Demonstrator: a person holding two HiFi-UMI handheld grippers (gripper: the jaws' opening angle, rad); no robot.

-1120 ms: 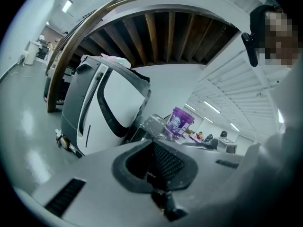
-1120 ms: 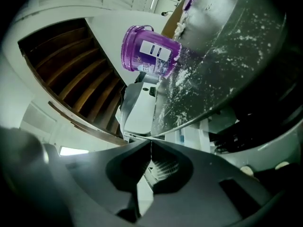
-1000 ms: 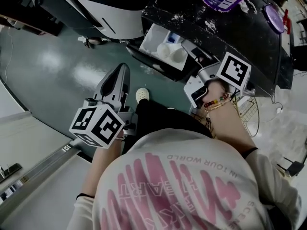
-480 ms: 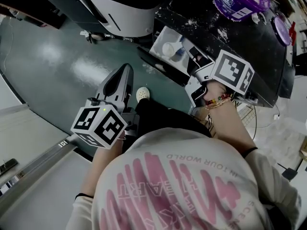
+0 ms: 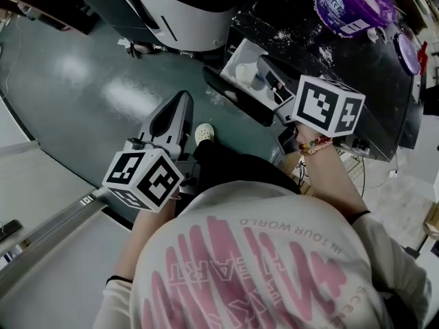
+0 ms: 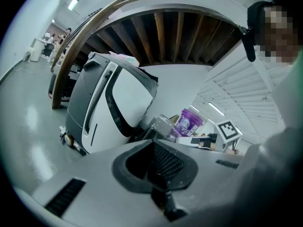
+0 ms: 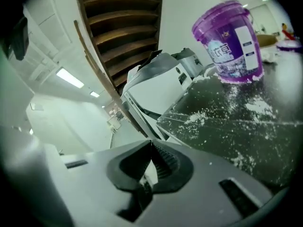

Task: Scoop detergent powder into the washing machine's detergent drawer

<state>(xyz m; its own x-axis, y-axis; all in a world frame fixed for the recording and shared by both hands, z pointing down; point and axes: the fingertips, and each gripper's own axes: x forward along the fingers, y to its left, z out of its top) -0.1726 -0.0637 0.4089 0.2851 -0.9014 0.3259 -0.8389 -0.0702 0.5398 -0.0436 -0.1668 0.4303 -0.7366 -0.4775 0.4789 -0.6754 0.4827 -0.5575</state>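
While my left tool (image 6: 152, 144) and right tool (image 7: 150, 149) are both pressed together, the detergent drawer (image 5: 239, 57) stands open, near the right tool on its left. The purple detergent tub (image 5: 350, 2) stands far right.

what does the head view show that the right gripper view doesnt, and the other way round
Head view only: the inside of the open detergent drawer, the left hand-held gripper, a white shoe, the pink-printed shirt.
Right gripper view only: wooden ceiling beams, a ceiling light, and the jaws of the right hand-held gripper, together.
Both: the purple detergent tub and spilled powder on the black top.
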